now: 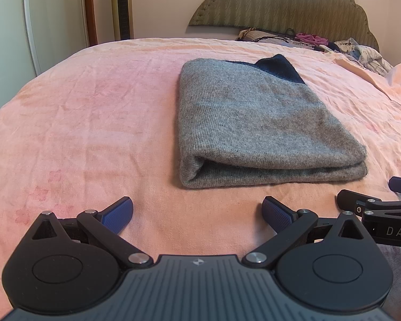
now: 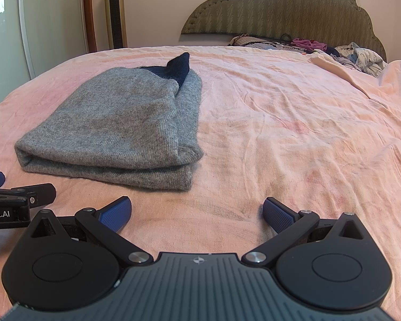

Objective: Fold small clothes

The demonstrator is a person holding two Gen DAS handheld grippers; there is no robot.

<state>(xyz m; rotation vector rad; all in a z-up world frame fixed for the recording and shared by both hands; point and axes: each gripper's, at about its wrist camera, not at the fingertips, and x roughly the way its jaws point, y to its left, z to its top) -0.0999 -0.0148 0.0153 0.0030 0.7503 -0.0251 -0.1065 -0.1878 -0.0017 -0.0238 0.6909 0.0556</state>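
A grey knitted garment (image 1: 256,123) lies folded into a thick rectangle on the pink bedspread, with a dark navy part (image 1: 278,67) sticking out at its far end. In the right wrist view the same grey garment (image 2: 120,128) sits ahead and to the left. My left gripper (image 1: 197,214) is open just short of the garment's near folded edge, with nothing between its blue pads. My right gripper (image 2: 197,214) is open too, over bare sheet to the right of the garment. Each gripper's fingers show at the edge of the other's view.
The pink bedspread (image 1: 80,123) is wrinkled, more so on the right (image 2: 320,112). A pile of loose clothes (image 2: 355,53) lies by the padded green headboard (image 2: 280,10). A gold tower fan (image 2: 115,13) and a white door stand beyond the bed's left side.
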